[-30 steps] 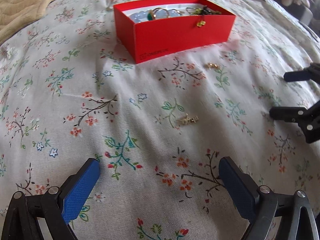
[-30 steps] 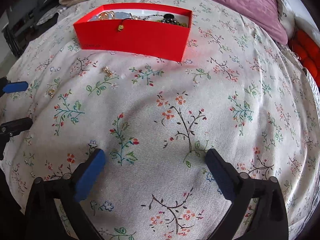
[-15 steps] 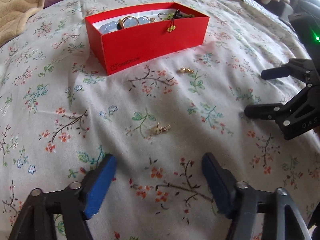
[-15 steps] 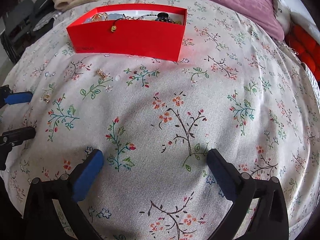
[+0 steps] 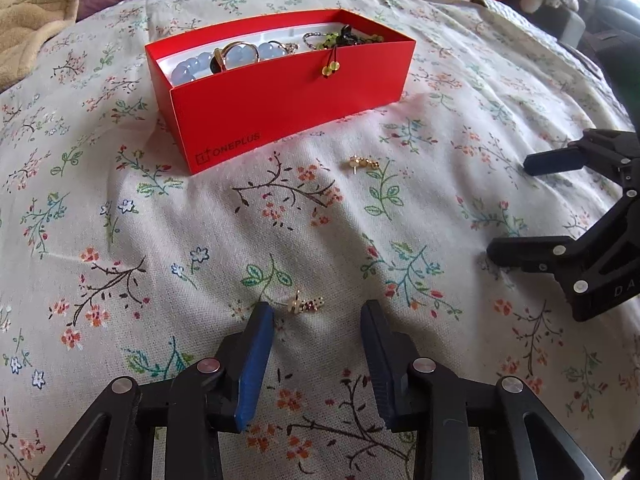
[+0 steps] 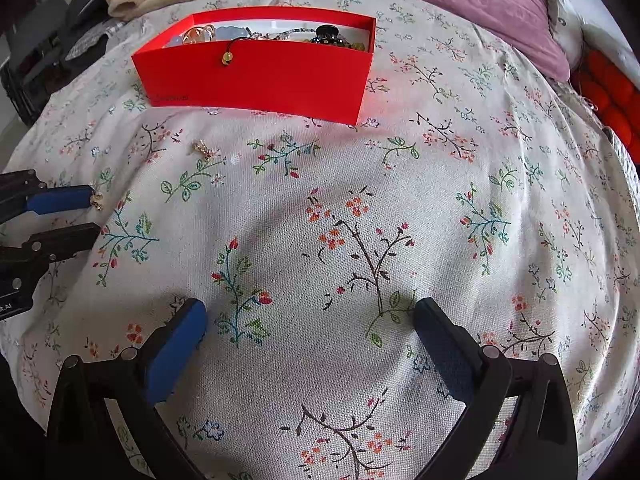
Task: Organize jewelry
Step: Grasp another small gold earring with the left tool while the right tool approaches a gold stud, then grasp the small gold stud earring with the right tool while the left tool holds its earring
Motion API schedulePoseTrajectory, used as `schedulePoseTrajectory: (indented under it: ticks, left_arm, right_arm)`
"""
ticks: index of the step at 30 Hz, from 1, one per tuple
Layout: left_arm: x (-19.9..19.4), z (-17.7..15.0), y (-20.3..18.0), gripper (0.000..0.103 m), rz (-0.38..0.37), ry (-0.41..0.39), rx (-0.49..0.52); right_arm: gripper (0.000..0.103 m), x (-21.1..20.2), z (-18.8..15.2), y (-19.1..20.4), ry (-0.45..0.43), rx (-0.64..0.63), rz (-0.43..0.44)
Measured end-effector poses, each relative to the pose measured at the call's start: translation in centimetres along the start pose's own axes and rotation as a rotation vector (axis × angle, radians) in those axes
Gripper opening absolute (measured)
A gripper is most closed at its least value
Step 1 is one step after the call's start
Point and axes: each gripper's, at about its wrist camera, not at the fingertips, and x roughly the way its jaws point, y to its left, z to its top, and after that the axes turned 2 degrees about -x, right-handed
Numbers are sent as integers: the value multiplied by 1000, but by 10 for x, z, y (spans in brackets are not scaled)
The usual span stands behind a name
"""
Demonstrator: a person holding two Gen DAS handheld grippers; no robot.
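A small gold earring [image 5: 306, 304] lies on the floral sheet just at the tips of my left gripper [image 5: 316, 314]. The jaws are closing, and their blue pads stand either side of the earring without touching it. From the right wrist view, the same earring [image 6: 96, 200] sits by the left gripper [image 6: 93, 214]. A second gold earring [image 5: 363, 163] [image 6: 203, 149] lies nearer the red box [image 5: 288, 92] [image 6: 256, 76]. The box holds blue beads, rings and a green-bead string hanging over its front wall. My right gripper [image 6: 310, 312] [image 5: 516, 206] hovers open over bare sheet.
All of this lies on a bed with a floral sheet [image 6: 360, 220]. A beige blanket [image 5: 32, 8] and a purple quilt [image 6: 460, 8] lie behind the box. Something orange and knobbly [image 6: 612, 92] sits at the right edge.
My left gripper has moved forward to the near earring, and its jaws have narrowed from wide apart to close around it. The right gripper has stayed where it was.
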Motion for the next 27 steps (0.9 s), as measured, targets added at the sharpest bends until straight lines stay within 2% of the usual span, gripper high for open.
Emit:
schedulePoseTrajectory:
  ticks: [4, 6, 14, 27]
  left_arm:
    - [2, 2, -1, 30, 8, -7, 6]
    - [2, 2, -2, 22, 6, -6, 8]
    - [0, 1, -2, 7, 6, -3, 23]
    - [-9, 0, 2, 5, 25, -9, 22]
  right_arm:
    - [103, 0, 2, -1, 7, 8, -4]
    - [103, 0, 4, 1, 2, 15, -7]
    - [103, 0, 13, 14, -14, -8, -2]
    - [102, 3, 35, 26, -41, 0, 30]
